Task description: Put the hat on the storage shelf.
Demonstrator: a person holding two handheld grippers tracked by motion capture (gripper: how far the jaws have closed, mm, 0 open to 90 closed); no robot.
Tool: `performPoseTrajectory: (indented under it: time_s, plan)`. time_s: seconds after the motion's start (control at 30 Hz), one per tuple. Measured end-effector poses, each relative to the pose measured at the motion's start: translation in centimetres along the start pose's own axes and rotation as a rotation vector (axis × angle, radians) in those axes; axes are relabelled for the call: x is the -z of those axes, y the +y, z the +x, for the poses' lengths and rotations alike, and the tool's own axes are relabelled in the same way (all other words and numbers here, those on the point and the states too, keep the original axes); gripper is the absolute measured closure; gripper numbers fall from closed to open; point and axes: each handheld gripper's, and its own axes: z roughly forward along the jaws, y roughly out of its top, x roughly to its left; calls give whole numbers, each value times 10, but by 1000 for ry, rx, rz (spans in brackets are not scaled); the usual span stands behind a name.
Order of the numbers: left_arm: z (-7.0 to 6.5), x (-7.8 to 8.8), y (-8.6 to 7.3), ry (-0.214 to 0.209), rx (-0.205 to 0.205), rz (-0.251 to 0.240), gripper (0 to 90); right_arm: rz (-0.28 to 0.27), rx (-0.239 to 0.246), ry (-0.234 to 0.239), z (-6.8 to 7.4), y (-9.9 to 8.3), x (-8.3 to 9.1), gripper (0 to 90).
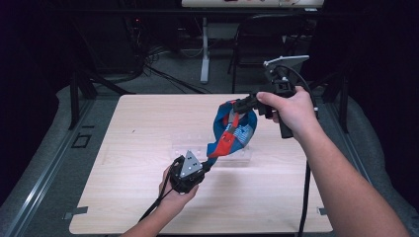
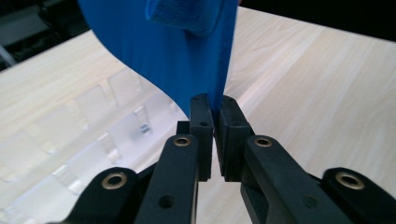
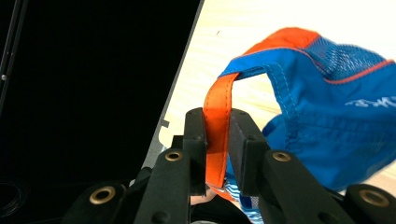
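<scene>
Blue pouch (image 1: pixel 236 129) above clear organizer (image 1: pixel 237 157)

Cloth pouch (image 1: pixel 236 129) hangs above tabletop (image 1: pixel 138 148), stretched between two tongs. Right tongs (image 1: pixel 236 106) up at far right, clamped on pouch strap (image 3: pixel 218 126). Left tongs (image 1: pixel 208 165) lower, nearer person, left of right tongs, clamped on pouch's bottom edge. Clear plastic tray (image 1: pixel 237 157) lies on tabletop middle, beneath pouch, just beyond left tongs. Chair (image 1: pixel 267 34) on floor behind tabletop.
</scene>
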Motion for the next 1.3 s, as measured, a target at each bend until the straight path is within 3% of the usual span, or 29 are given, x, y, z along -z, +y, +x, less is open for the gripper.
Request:
performPoseTrajectory:
  time_s: [0.17, 0.67, 1.3]
  plan:
    - [3, -2, -2, 11, -4, 4, 876, 5, 0, 3, 0, 0, -6, 780]
    - [20, -6, -9, 53, 54, -24, 877, 34, -4, 8, -6, 6, -28, 780]
    - [29, -20, -20, 67, 108, -4, 877, 64, -10, 3, -16, 8, -52, 780]
